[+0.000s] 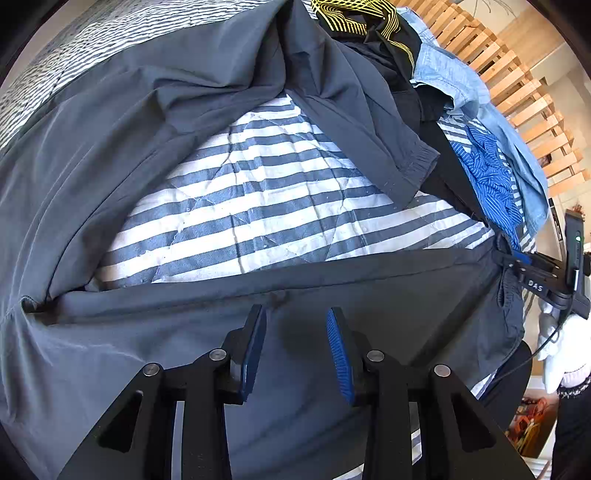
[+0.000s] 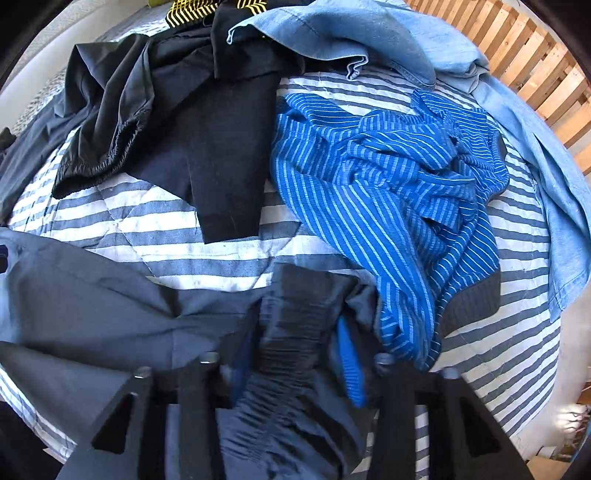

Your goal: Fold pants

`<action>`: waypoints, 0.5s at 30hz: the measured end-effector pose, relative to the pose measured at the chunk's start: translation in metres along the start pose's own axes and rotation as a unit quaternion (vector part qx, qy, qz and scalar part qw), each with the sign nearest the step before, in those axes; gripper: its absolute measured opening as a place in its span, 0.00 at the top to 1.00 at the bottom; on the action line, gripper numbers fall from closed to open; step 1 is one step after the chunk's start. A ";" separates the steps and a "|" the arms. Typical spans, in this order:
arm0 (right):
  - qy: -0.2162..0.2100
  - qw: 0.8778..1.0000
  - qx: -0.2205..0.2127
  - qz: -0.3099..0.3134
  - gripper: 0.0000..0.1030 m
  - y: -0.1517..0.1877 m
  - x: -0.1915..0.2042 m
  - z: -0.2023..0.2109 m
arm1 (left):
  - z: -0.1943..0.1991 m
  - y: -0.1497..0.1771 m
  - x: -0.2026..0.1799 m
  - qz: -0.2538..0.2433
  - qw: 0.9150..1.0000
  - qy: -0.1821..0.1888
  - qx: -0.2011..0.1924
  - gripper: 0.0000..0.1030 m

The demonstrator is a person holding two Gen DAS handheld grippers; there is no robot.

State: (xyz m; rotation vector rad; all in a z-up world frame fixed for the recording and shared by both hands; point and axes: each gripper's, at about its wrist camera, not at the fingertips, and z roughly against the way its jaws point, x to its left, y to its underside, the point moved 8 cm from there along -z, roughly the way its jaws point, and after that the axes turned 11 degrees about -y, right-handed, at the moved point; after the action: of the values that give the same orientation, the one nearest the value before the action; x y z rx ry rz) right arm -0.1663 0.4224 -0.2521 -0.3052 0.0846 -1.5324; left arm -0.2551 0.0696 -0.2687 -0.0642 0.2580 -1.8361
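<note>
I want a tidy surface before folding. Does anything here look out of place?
Yes. Loose clothes are heaped on the striped quilt beyond the grey pants: a crumpled blue striped top, a black garment and a denim shirt.

The left gripper (image 1: 295, 339), black with blue ribbed pads, points steeply down with its jaws apart and nothing pinched between them. The right gripper (image 2: 291, 354), of the same make, also points steeply down; its jaws flank a gathered fold of cloth, though blur hides whether the pads press it. In the left wrist view it shows at three o'clock, held by a white-gloved hand (image 1: 557, 347).
</note>
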 end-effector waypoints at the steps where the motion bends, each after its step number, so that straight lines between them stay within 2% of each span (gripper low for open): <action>1: -0.004 1.000 -0.004 -0.003 0.78 0.002 -0.005 0.006 | 0.000 0.000 -0.001 0.000 1.000 0.001 -0.001 0.64; 5: -0.036 0.999 -0.033 -0.024 0.80 0.013 -0.029 0.037 | 0.000 -0.002 0.000 0.003 1.000 0.005 -0.004 0.64; 7: -0.038 0.997 -0.064 -0.020 0.81 0.013 -0.039 0.059 | 0.001 -0.004 0.000 0.008 1.000 0.008 -0.008 0.64; 9: -0.018 0.995 -0.099 -0.007 0.81 0.012 -0.048 0.083 | 0.004 -0.005 0.000 0.012 1.000 0.011 -0.012 0.64; 10: -0.015 0.993 -0.120 0.000 0.91 0.010 -0.054 0.099 | 0.006 -0.005 0.000 0.012 1.000 0.013 -0.015 0.64; 12: -0.016 0.988 -0.151 0.008 0.94 0.002 -0.071 0.123 | 0.009 -0.007 0.002 0.013 1.000 0.009 -0.020 0.64; 14: 0.001 0.988 -0.157 -0.009 0.94 -0.008 -0.092 0.131 | 0.014 -0.008 0.006 0.018 0.999 0.003 -0.027 0.64; 15: 0.024 0.988 -0.153 -0.019 0.94 -0.006 -0.099 0.131 | 0.020 -0.009 0.010 0.021 0.999 0.004 -0.033 0.64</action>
State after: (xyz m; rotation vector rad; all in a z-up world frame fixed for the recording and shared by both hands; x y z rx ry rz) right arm -0.1446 0.5390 -0.1388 -0.5161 0.3569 -1.5647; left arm -0.2625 0.0596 -0.2486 -0.0964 0.3221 -1.7864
